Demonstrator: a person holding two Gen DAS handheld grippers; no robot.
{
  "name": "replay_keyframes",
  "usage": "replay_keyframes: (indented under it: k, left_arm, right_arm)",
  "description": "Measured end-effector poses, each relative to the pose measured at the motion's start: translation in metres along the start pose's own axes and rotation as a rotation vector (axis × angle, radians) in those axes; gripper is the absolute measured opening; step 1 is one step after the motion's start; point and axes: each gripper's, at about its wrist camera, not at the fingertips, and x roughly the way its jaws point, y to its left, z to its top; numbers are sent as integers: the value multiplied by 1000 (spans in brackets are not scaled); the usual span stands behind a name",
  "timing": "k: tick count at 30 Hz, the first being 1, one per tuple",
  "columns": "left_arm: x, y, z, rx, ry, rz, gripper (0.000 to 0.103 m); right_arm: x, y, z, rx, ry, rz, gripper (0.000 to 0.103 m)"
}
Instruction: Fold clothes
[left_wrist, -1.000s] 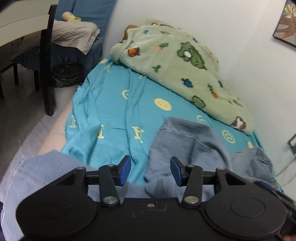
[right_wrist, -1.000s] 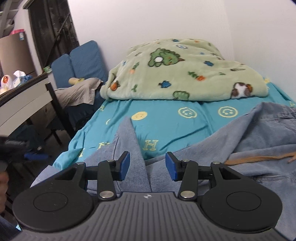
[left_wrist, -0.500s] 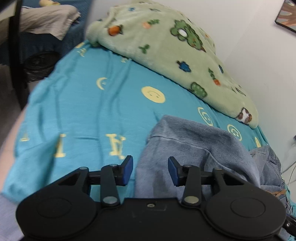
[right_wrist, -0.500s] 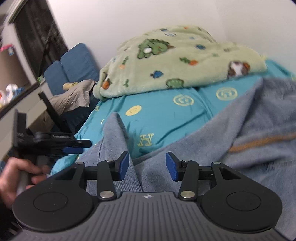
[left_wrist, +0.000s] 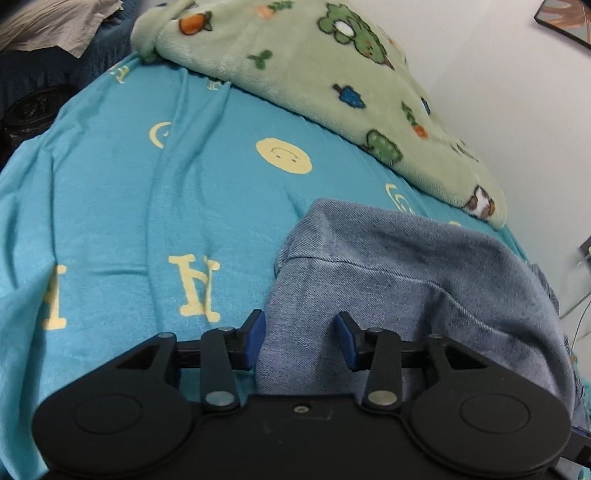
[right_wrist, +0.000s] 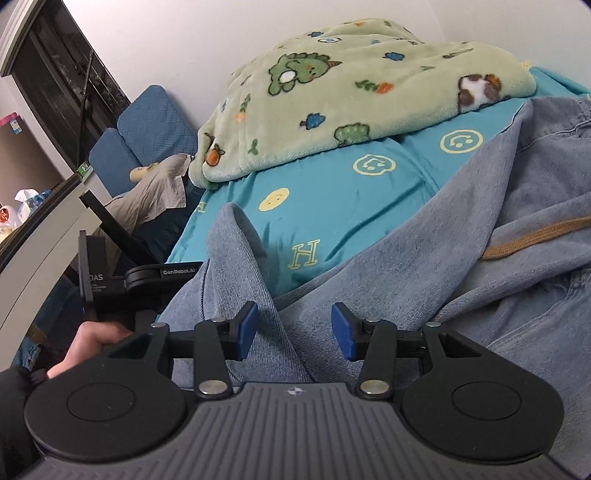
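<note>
Turquoise bedsheet with green blanket at far end. Denim jeans lie under both grippers. Left gripper and right gripper released, jaws apart over denim.

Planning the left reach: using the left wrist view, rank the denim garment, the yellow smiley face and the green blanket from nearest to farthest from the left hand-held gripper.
1. Denim garment, between the left hand-held gripper fingers, spreading right.
2. Yellow smiley face, mid-sheet, ahead.
3. Green blanket, far end, against the wall.
</note>
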Motion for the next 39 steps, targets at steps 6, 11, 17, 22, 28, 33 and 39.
replay_keyframes:
  k: [6, 11, 17, 22, 28, 33, 39]
  left_arm:
    - [-2, -2, -2, 13, -5, 30, 15]
    - [-17, -5, 1, -15, -45, 38, 2]
    - [-57, -24, 8, -41, -140, 6, 2]
    - [-108, -23, 15, -123, -276, -4, 1]
    - [-172, 15, 23, -270, -496, 127, 1]
    - [-191, 58, 22, -367, -565, 348, 1]
    - [-173, 117, 20, -498, -492, 526, 1]
  right_arm:
    - [0, -1, -3, -9, -1, -19, 47]
    - [2, -3, -5, -28, 8, -37, 47]
    - [-2, -6, -5, -46, -17, -66, 47]
    - [-7, -8, -2, -38, -57, -77, 47]
    - [-8, -9, -1, -46, -82, -87, 47]
    - [-7, -8, -1, -48, -80, -99, 47]
    - [-6, -9, -1, -47, -77, -111, 47]
